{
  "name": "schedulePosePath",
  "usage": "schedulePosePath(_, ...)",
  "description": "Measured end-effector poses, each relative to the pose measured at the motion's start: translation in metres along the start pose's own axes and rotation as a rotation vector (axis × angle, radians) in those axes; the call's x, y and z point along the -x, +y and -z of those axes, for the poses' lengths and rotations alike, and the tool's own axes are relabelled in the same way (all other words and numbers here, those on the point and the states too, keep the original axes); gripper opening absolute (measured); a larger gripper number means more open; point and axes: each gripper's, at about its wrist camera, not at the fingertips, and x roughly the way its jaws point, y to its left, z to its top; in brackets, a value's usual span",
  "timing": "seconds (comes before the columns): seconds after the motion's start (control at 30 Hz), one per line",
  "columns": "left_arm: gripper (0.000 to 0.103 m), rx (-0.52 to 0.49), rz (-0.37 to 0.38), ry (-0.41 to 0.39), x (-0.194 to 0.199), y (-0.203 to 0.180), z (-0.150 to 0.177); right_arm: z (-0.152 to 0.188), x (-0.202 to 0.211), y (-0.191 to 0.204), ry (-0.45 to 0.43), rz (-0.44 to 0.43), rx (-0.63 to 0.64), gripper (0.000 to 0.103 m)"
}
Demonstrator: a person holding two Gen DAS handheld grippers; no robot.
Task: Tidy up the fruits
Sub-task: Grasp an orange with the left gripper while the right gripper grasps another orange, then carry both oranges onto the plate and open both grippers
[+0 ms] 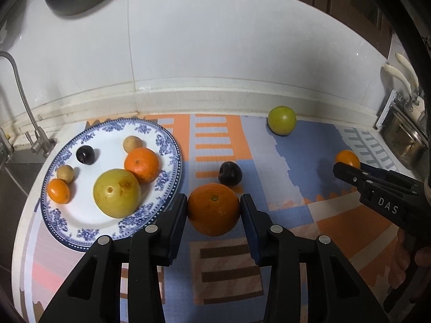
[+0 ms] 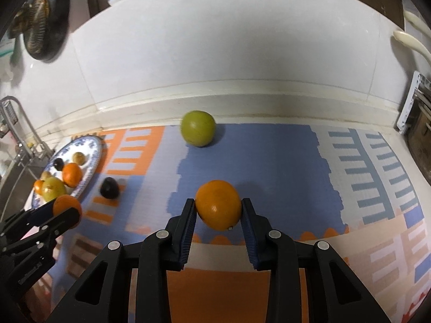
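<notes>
On the left of the mat [image 1: 272, 161]: plate [image 1: 80, 231] with six fruits in it. Just right of the plate: an orange [image 1: 213, 209] between the left gripper [image 1: 214, 207] fingers, plum [image 1: 229, 173] right behind. Far back by the wall: a pomelo [image 1: 282, 120]. Well right: another orange [image 2: 218, 204] within the right gripper [image 2: 218, 211].
</notes>
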Motion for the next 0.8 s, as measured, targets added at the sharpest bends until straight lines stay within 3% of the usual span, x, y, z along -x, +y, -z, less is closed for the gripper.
schedulePosePath(0.33,0.040,0.008,-0.011,-0.051,0.028,0.012,0.000,-0.006,0.024,0.024,-0.026,-0.049,0.051,0.034)
schedulePosePath(0.8,0.040,0.024,0.037,-0.093,0.089,0.043,0.012,-0.003,0.086,0.075,-0.070,-0.105,0.085,0.034)
